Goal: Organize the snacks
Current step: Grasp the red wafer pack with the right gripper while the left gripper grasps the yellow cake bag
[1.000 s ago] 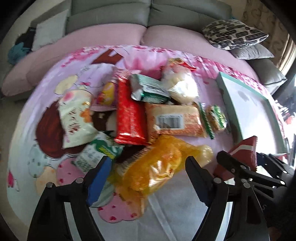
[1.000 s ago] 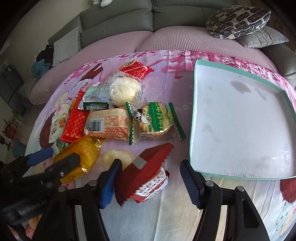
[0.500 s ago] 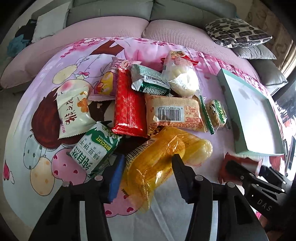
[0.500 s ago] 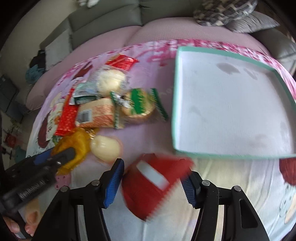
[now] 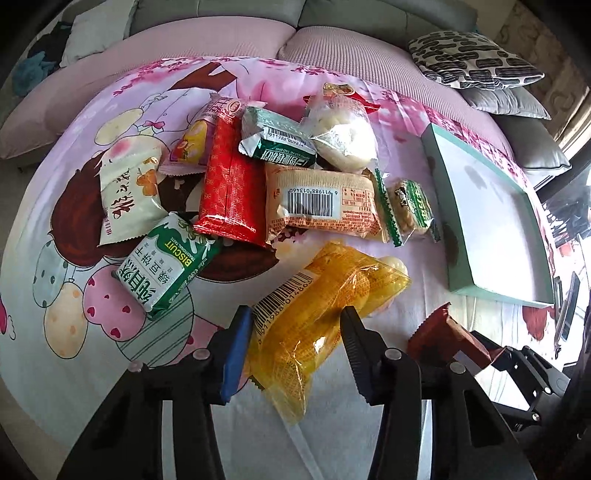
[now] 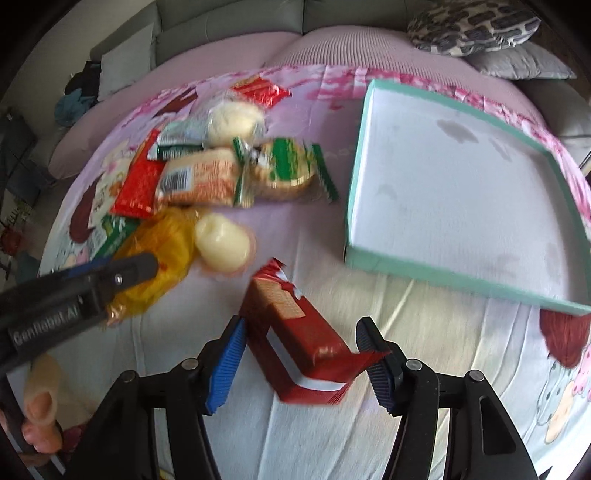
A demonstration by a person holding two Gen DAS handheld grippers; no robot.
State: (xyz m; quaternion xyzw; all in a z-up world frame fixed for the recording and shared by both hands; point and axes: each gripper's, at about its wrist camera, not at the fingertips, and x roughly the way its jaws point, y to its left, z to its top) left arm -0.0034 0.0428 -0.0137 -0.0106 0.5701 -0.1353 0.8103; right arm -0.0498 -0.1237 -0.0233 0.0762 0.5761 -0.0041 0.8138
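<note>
Left gripper (image 5: 295, 328): jaws pressed in on a yellow snack bag (image 5: 325, 295), blue pad against its barcode end, black pad on the other side; the jaws have just been closing, though hardly at all in the last instant, with the bag between them. The bag is held low over the cartoon-print cloth (image 5: 55, 229).

Right gripper (image 6: 301, 354): a red biscuit pack (image 6: 299, 332) is seen between the fingers. The blue pad touches its left side; on the right only the crimped end flap meets the black pad. The jaws have just been opening. Whether the pack is truly gripped cannot be told; the view is motion-blurred. A hand (image 6: 40, 417) is visible at the lower left, behind the left tool.

Just beyond the yellow bag, a pale round bun (image 6: 223, 243) is noted on the cloth. Farther on, the snack pile: a green-and-white biscuit pack (image 5: 166, 266), a red foil pack (image 5: 231, 184), an orange barcode pack (image 5: 325, 201), a green-edged cracker pack (image 5: 410, 210), a cream bag with script (image 5: 129, 195), a green wafer pack (image 5: 277, 140), a clear bun bag (image 5: 343, 133).

To the right of the pile, a shallow teal-rimmed tray (image 6: 443, 275) is set on the cloth, white inside, nothing in it.

At the far edge, a grey sofa (image 5: 369, 14) with a black-and-white patterned cushion (image 5: 469, 59).
</note>
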